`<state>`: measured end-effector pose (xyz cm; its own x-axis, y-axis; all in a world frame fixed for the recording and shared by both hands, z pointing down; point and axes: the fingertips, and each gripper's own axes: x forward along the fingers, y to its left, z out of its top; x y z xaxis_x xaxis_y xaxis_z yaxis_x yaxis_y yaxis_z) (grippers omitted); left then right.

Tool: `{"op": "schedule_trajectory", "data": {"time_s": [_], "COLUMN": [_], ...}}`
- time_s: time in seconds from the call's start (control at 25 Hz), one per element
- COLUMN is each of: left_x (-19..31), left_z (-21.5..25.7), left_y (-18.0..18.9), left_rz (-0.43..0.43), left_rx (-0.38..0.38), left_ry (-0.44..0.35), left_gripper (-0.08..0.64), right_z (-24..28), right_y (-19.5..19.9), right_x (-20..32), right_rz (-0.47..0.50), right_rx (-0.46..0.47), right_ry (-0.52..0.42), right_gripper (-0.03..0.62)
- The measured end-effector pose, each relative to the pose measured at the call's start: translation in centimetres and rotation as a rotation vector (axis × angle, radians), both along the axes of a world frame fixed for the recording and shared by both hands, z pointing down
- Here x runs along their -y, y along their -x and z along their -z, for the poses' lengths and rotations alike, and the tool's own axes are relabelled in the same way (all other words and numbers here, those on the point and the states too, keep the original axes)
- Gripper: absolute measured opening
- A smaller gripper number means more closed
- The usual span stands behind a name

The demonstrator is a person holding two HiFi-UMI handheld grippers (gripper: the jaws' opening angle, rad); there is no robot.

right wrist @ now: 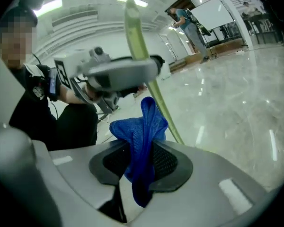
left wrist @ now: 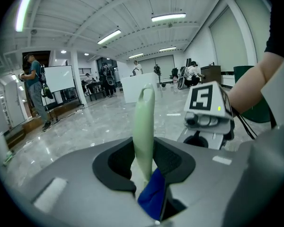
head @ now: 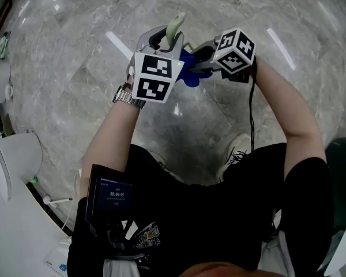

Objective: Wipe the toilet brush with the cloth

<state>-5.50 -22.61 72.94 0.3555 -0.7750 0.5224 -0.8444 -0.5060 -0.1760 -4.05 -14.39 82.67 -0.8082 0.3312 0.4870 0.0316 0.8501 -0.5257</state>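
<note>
Holding the toilet brush (left wrist: 144, 122) by its handle (right wrist: 137, 32) in the closed jaws of your left gripper (left wrist: 145, 167), you have the cloth (right wrist: 139, 131) pinched in the jaws of your right gripper (right wrist: 141, 163), just beside that handle. Fold the cloth around the shaft and stroke along it with even pressure.

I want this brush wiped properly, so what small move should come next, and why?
Probably slide the blue cloth along the green brush handle: the right hand-held gripper pinches it beside the handle, which the left hand-held gripper clamps.
</note>
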Motion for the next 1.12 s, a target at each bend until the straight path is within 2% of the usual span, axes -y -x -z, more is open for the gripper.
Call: {"op": "schedule_trajectory", "data": {"time_s": [0.16, 0.28, 0.36, 0.44, 0.56, 0.64, 0.72, 0.88, 1.12], "left_x": [-0.1, -0.1, -0.1, 0.0, -0.1, -0.3, -0.4, -0.1, 0.0], "left_z": [0.0, 0.1, 0.1, 0.0, 0.0, 0.0, -0.3, -0.9, -0.9], "left_y": [0.0, 0.1, 0.1, 0.1, 0.0, -0.2, -0.2, 0.2, -0.4], "left_rz": [-0.007, 0.001, 0.002, 0.001, 0.0, -0.01, -0.015, 0.005, -0.013], "left_rx": [0.006, -0.005, -0.004, -0.002, -0.007, -0.02, -0.03, -0.029, -0.014], "left_ry": [0.003, 0.01, 0.009, 0.007, 0.01, 0.02, 0.034, 0.048, 0.036], "left_gripper": [0.126, 0.124, 0.124, 0.124, 0.124, 0.121, 0.118, 0.115, 0.115], "right_z": [5.8, 7.4, 7.1, 5.3, 0.0, -3.1, -4.0, -1.3, 7.0], "right_y": [-0.4, -1.3, -1.7, -1.9, -3.5, -5.2, -6.3, -5.1, -2.8], "right_x": [1.1, 1.6, 2.1, 2.4, 2.8, 3.9, 5.6, 8.3, 9.7], "right_rz": [0.03, 0.038, 0.017, -0.01, -0.042, -0.105, -0.198, -0.338, -0.334], "right_rx": [0.112, 0.128, 0.123, 0.089, -0.058, -0.148, -0.161, -0.048, 0.166], "right_ry": [-0.04, -0.076, -0.063, -0.025, 0.015, 0.011, 0.006, 0.005, -0.109], "right_gripper": [0.121, 0.12, 0.12, 0.118, 0.118, 0.118, 0.118, 0.12, 0.12]}}
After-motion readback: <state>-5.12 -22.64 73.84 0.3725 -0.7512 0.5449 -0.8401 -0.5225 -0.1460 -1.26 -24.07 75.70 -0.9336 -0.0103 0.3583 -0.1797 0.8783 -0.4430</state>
